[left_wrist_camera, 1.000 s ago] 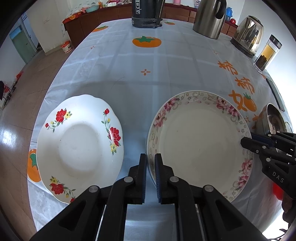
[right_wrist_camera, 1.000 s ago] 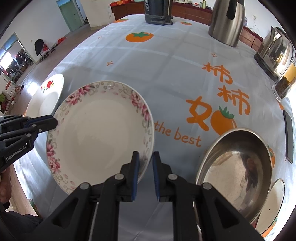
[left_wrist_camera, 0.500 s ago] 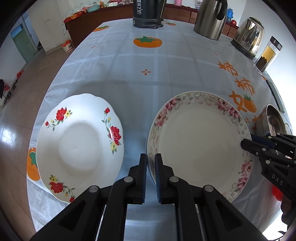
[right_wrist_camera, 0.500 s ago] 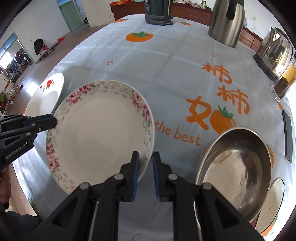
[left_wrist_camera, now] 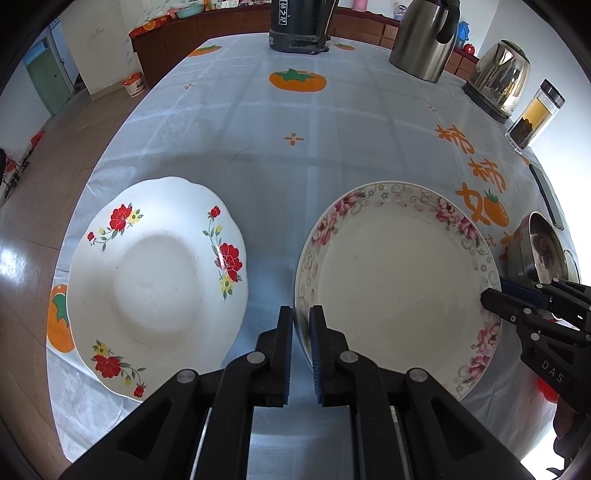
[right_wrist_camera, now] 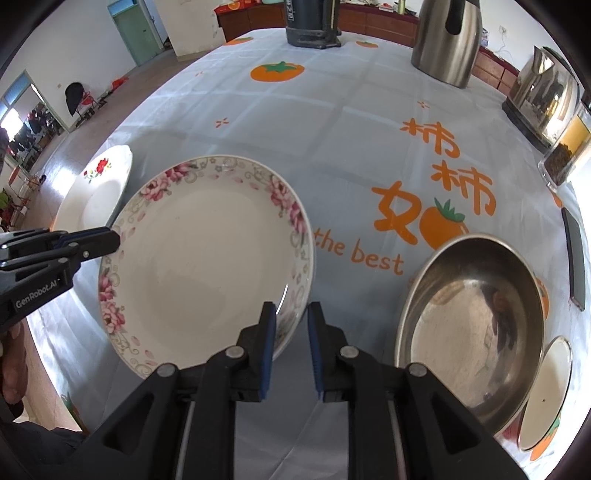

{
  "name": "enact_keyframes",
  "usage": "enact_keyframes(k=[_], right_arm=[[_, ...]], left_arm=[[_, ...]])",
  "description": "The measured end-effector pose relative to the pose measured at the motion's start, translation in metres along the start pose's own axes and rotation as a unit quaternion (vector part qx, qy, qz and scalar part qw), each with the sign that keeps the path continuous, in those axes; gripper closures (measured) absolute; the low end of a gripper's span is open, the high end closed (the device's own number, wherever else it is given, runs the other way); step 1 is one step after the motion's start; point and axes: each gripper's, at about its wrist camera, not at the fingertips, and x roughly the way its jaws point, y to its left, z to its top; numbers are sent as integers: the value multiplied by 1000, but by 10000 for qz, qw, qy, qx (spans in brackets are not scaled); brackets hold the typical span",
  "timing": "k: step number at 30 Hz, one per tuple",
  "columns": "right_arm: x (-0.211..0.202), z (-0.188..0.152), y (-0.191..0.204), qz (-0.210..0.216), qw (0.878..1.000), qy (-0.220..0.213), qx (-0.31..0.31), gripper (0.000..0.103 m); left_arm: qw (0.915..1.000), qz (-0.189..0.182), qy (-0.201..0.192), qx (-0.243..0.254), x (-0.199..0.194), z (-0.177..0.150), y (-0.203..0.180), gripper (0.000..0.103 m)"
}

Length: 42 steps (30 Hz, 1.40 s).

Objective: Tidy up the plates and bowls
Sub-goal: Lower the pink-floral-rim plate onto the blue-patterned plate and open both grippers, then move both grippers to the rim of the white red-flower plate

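- The pink plate (left_wrist_camera: 399,273) lies on the tablecloth (left_wrist_camera: 332,110) near the front edge, between the red plate (left_wrist_camera: 155,280) on its left and the steel bowl (right_wrist_camera: 476,317) on its right.
- The left gripper (left_wrist_camera: 301,325) straddles the pink plate's left rim: one finger is outside the rim and the other over the plate's inner slope. Its jaws are opening from a close pinch, with the rim between them; the gap is narrow, and I cannot tell whether the pads touch the rim.
- The right gripper (right_wrist_camera: 291,321) straddles the plate's right rim near the front edge. Its jaws are opening, with the rim between them; the left pad is close against the rim's inner side, while bare cloth shows between the rim and the right pad.
- The red plate is just beside the pink plate, with a strip of cloth between them; nothing touches it.
- The steel bowl stands near the pink plate's right side, apart from it. A small white dish (right_wrist_camera: 546,391) lies at the bowl's right, at the table's edge.
- Far across the table stand a dark appliance (left_wrist_camera: 299,26), a steel jug (left_wrist_camera: 424,40), a kettle (left_wrist_camera: 498,77) and a jar (left_wrist_camera: 535,114).
- A phone (right_wrist_camera: 576,258) lies flat by the right edge.
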Motion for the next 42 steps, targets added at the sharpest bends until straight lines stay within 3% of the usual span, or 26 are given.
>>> enact_keyframes(k=[3, 7, 10, 12, 13, 15, 20, 26, 35, 42], right_arm=[[-7, -1, 0, -31, 9999, -126, 32, 84], [-17, 0, 0, -33, 9995, -293, 90, 58], [-19, -1, 3, -86, 9994, -316, 60, 56], [-18, -1, 4, -100, 9995, -305, 59, 55], [-19, -2, 5, -121, 9994, -318, 56, 53], [-21, -4, 6, -126, 9993, -351, 62, 50], [-28, -7, 11, -191, 9986, -480, 90, 31], [-32, -8, 16, -277, 9978, -587, 130, 24], [-34, -7, 28, -249, 9975, -662, 95, 24], [-35, 5, 44, -166, 9968, -784, -23, 25]], left_arm=[[10000, 57, 18, -9, -1, -1, 0, 84], [9999, 84, 60, -2, -1, -3, 1, 80], [9999, 84, 80, 40, -2, -5, 0, 64], [9998, 161, 17, 73, -5, -7, 0, 47], [9998, 172, -46, 86, -9, -7, -1, 45], [9998, 150, -115, 108, -13, -7, 0, 45], [9996, 146, -197, 167, -21, -10, -1, 44], [9991, 180, -350, 163, -33, -13, 3, 43], [9977, 341, -584, 38, -49, -18, 24, 43], [9958, 549, -606, -421, -55, -24, 63, 43]])
